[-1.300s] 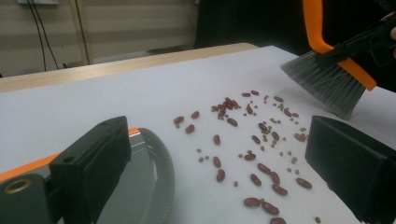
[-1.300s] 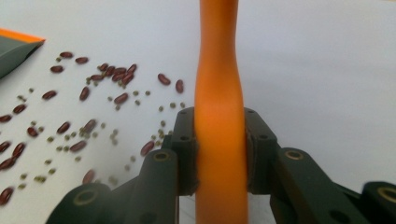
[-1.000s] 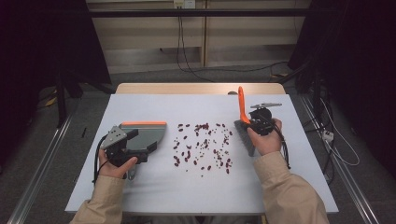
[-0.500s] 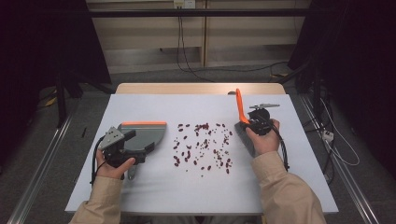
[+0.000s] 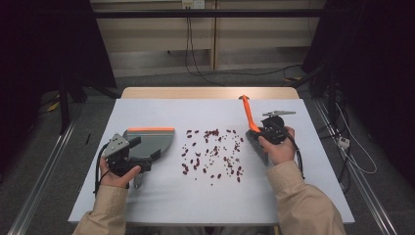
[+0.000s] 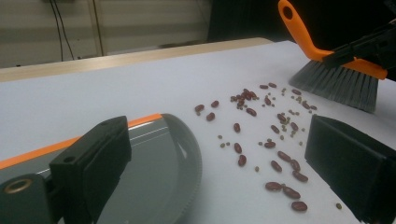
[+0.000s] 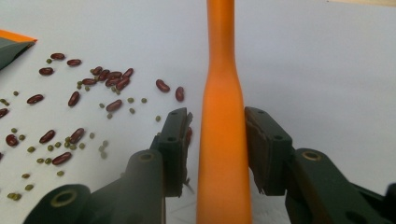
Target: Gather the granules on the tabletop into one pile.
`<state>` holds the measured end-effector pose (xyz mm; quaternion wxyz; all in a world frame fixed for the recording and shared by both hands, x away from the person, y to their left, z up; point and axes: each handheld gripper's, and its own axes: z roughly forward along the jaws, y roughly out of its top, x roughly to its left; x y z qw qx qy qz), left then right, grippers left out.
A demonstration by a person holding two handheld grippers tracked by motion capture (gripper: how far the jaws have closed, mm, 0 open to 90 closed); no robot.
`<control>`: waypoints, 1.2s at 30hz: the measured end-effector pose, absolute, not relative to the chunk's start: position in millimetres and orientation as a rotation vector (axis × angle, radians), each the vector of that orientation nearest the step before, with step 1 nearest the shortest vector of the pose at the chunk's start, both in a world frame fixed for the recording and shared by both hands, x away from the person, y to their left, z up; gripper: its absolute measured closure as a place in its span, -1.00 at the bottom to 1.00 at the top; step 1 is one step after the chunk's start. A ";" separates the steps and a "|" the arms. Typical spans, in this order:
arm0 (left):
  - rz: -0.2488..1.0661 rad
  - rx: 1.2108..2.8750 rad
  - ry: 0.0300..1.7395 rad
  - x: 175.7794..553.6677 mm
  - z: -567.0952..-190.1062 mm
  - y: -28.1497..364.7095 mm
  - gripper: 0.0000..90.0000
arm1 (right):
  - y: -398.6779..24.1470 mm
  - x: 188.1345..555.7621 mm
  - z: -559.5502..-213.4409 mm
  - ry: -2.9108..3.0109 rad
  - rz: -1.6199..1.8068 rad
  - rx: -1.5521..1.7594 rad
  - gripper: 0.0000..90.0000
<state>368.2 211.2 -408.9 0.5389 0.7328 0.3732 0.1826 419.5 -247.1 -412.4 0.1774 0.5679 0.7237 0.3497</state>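
- At the left of the counter [image 5: 147,205], the left hand-held gripper [image 5: 128,157] rests at the near end of a grey dustpan [image 5: 151,143] with an orange strip along its far edge. From the left gripper view its jaws stand wide apart over the pan's floor. Whether they bear on any part of the pan cannot be told from here.
- In the middle lies a loose scatter of red beans [image 5: 213,152] mixed with small green ones [image 7: 51,147], between the dustpan's curved mouth and the brush, well clear of both.
- At the right, the right hand-held gripper [image 5: 268,131] straddles the orange handle of a hand brush [image 5: 251,122]. Its jaws have just been opening. In the right gripper view the handle [image 7: 223,140] stands between the pads, with a thin gap seeming to show on each side, so the grip looks released.
- The brush's long axis runs away from the person, its handle tip pointing to the far edge and its grey bristles [image 6: 336,86] at the beans' right flank.
- The coming move likely turns on that line-up: the beans lie left of the brush and right of the pan, so the right hand is nearer the sweeping tool and the left nearer the catcher.
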 end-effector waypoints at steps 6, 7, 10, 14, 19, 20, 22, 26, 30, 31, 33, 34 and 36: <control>0.439 1.751 0.882 367.3 -408.9 210.3 -0.85 | -250.2 407.3 -413.3 2.070 0.967 1.594 0.31; 0.440 1.752 0.882 367.2 -409.0 210.2 -0.85 | -251.6 404.6 -414.3 2.066 0.957 1.599 0.31; 0.441 1.755 0.882 367.0 -409.2 210.0 -0.85 | -254.3 400.1 -416.6 2.066 0.919 1.619 0.35; 0.443 1.755 0.880 366.7 -409.1 210.0 -0.85 | -253.5 394.9 -422.0 2.085 0.886 1.610 0.44; 0.445 1.757 0.881 366.6 -409.8 210.0 -0.84 | -250.5 393.4 -425.6 2.081 0.874 1.569 0.58; 0.443 1.755 0.883 366.5 -409.8 210.0 -0.84 | -249.3 393.3 -425.5 2.074 0.871 1.566 0.58; 0.443 1.755 0.884 366.6 -410.0 210.1 -0.84 | -248.7 393.4 -425.6 2.062 0.875 1.563 0.58; 0.443 1.756 0.886 366.7 -410.6 211.0 -0.84 | -249.6 393.3 -425.8 2.039 0.906 1.629 0.58; 0.445 1.755 0.887 366.7 -410.4 211.0 -0.84 | -251.9 393.7 -425.8 2.053 0.910 1.643 0.58; 0.445 1.755 0.886 366.6 -410.5 210.8 -0.84 | -252.3 393.6 -425.5 2.056 0.917 1.650 0.58; 0.445 1.757 0.885 366.6 -410.6 210.6 -0.84 | -251.7 393.7 -424.6 2.053 0.909 1.663 0.58; 0.446 1.757 0.885 366.7 -410.6 210.4 -0.84 | -251.6 393.6 -424.0 2.050 0.909 1.672 0.57; 0.447 1.760 0.886 366.9 -410.8 210.3 -0.84 | -250.9 394.4 -421.3 2.045 0.918 1.674 0.54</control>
